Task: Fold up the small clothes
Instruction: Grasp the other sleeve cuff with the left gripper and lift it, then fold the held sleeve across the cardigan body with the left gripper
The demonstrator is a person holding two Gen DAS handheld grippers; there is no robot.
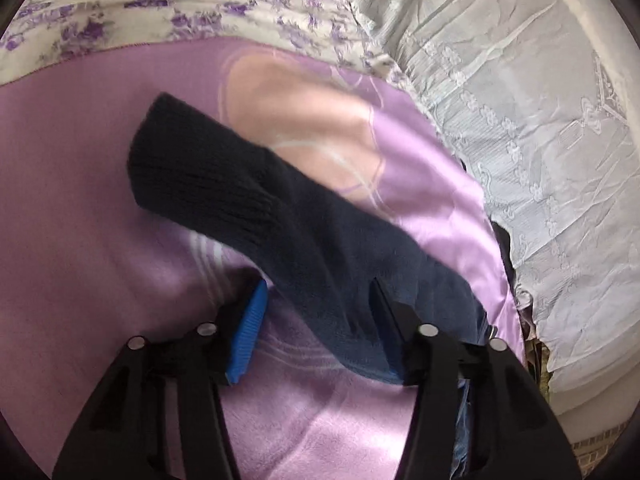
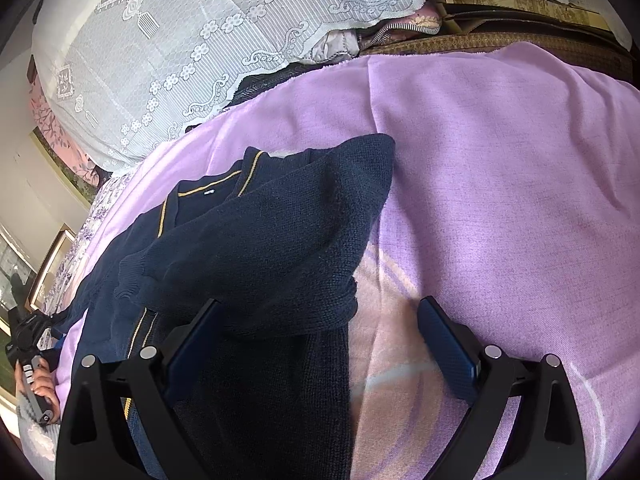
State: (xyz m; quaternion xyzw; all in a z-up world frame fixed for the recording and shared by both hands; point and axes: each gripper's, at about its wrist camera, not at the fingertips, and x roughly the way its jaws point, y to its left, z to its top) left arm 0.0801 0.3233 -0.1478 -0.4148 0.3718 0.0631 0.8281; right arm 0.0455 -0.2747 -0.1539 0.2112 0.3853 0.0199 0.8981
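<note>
A lilac blanket (image 2: 500, 168) covers the bed; a white lace cloth (image 2: 168, 40) lies heaped just beside it, and a purple-flowered sheet (image 1: 160, 4) borders the blanket. Framed pictures (image 2: 52, 264) stand at the left edge; daylight falls softly.

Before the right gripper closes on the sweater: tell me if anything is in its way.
Nothing visible. The right gripper stands open over the sweater, whose folded sleeve and hem edge already lie between its fingers. Only the purple blanket lies under it.
</note>
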